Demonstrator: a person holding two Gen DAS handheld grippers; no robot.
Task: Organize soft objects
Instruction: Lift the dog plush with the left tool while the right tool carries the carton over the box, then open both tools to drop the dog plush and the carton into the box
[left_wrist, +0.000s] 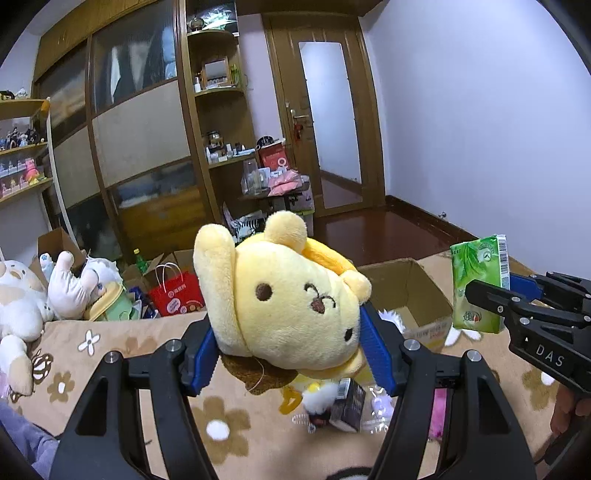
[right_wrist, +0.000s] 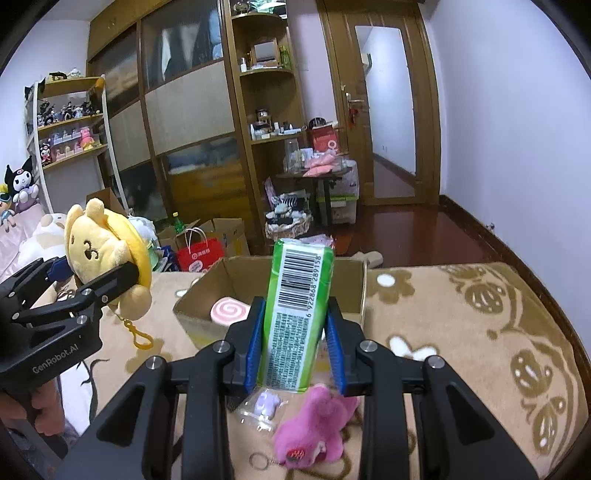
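Gripping a fuzzy yellow plush bear (left_wrist: 291, 295), left tool (left_wrist: 291, 347) clenched | glossy green tissue pack (right_wrist: 295, 317) clamped upright in right tool (right_wrist: 295, 354), above cardboard box (right_wrist: 347, 280) | pink plush (right_wrist: 314, 428) below, partly hidden | box contents unclear, possibly a swirl cushion.

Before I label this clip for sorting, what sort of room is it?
Probably a lived-in bedroom: a tall wooden wardrobe, shelves of figurines, and plush toys heaped beside a flower-patterned blanket.
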